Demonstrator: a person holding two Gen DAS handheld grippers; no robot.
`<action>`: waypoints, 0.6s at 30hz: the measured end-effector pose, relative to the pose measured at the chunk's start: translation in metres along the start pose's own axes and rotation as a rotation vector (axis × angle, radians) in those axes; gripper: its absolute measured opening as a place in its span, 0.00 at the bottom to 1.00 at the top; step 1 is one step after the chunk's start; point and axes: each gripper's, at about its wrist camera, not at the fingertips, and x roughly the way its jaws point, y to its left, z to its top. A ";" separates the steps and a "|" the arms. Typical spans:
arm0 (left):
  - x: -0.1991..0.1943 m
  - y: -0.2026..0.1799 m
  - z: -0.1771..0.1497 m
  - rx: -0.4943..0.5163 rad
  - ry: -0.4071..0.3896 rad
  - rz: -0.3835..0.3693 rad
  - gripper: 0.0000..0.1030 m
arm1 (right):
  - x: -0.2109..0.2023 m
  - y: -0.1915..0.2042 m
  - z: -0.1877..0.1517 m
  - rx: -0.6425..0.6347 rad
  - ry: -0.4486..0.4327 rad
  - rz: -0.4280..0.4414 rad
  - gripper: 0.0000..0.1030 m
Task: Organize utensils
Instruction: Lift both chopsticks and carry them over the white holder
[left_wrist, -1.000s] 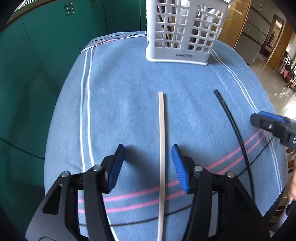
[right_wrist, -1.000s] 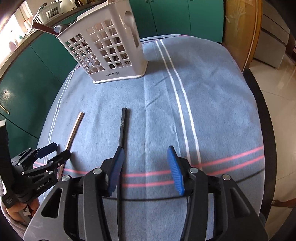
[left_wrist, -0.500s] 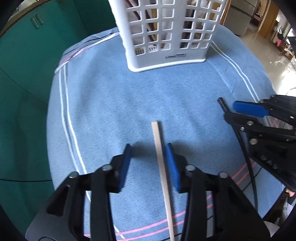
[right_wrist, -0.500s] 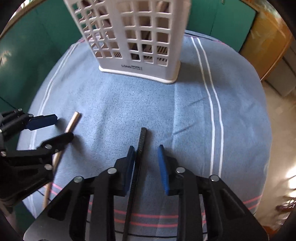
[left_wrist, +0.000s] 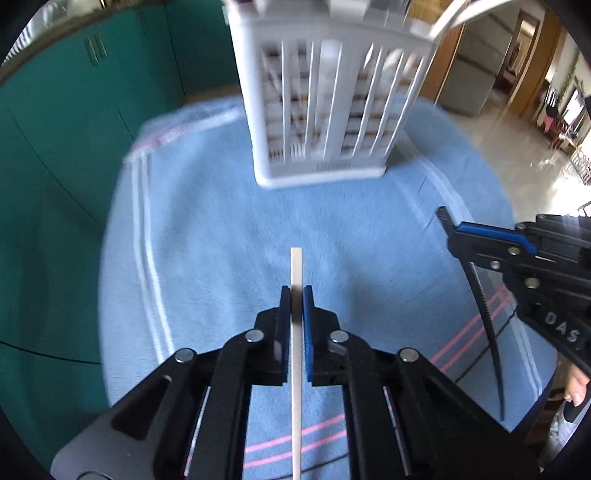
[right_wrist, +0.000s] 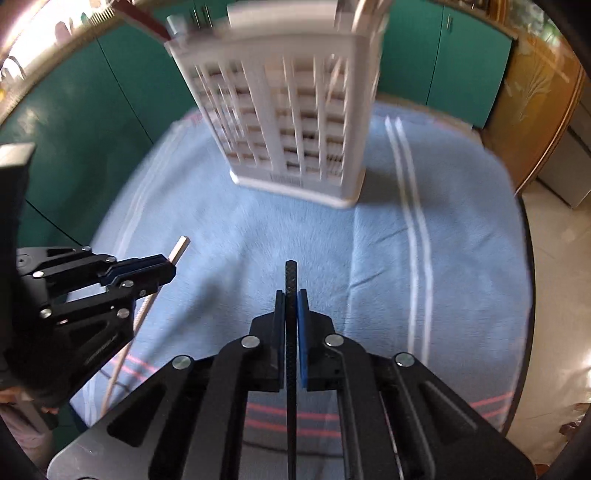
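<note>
Two chopsticks, two grippers and one utensil basket are in view. My left gripper (left_wrist: 296, 291) has just been closing its jaws, and they now pinch the one pale chopstick (left_wrist: 296, 266) between their blue pads; its far tip juts just past the pads toward the basket, and its long end runs back under the gripper body. My right gripper (right_wrist: 291, 295) has likewise just been closing its jaws, and they now pinch the one black chopstick (right_wrist: 290, 275) the same way, tip ahead of the pads, shaft trailing back between the arms.

Each wrist view shows the other gripper at its side: the right gripper (left_wrist: 452, 236) with the black chopstick (left_wrist: 484, 314) curving below it, and the left gripper (right_wrist: 168, 266) with the pale chopstick (right_wrist: 180, 247) poking past it.

One white lattice basket (left_wrist: 325, 110) stands upright near the far edge of the desk, ahead of both grippers and well apart from both chopstick tips; it is blurred, and handles inside it cannot be counted. The desk carries one blue cloth (left_wrist: 207, 229) with two white stripes along each side and two pink stripes across the near edge. Whether the chopsticks' rear ends touch the cloth I cannot tell. Green cabinets (left_wrist: 74, 129) stand behind the desk.
</note>
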 end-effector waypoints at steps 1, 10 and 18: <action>-0.010 -0.002 0.000 0.001 -0.026 0.002 0.06 | -0.010 0.000 -0.003 -0.002 -0.022 0.005 0.06; -0.112 -0.014 0.002 0.028 -0.280 0.031 0.06 | -0.114 0.003 -0.018 -0.005 -0.247 0.051 0.06; -0.154 -0.013 0.005 -0.003 -0.414 0.062 0.06 | -0.147 0.006 -0.010 0.000 -0.346 0.061 0.06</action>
